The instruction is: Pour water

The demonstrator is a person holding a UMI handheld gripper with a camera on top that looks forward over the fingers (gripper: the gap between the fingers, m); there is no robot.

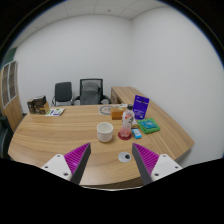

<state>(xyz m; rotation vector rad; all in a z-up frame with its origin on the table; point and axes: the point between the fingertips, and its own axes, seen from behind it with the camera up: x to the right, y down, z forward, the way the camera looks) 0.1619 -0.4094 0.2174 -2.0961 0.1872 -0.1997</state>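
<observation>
A white cup (105, 131) stands on the wooden table (50, 140), beyond my fingers. To its right is a clear bottle with a pink base (126, 125), upright. A small round grey cap-like object (125, 156) lies on the table between the fingers, nearer the right one. My gripper (113, 160) is open and empty, held above the table's near part, with its purple pads (76, 157) wide apart.
A teal book (149, 126) and a purple box (141, 105) lie to the right of the bottle. A small white item (103, 111) sits further back. Two office chairs (91, 91) stand behind the table. Books (40, 104) rest at the far left.
</observation>
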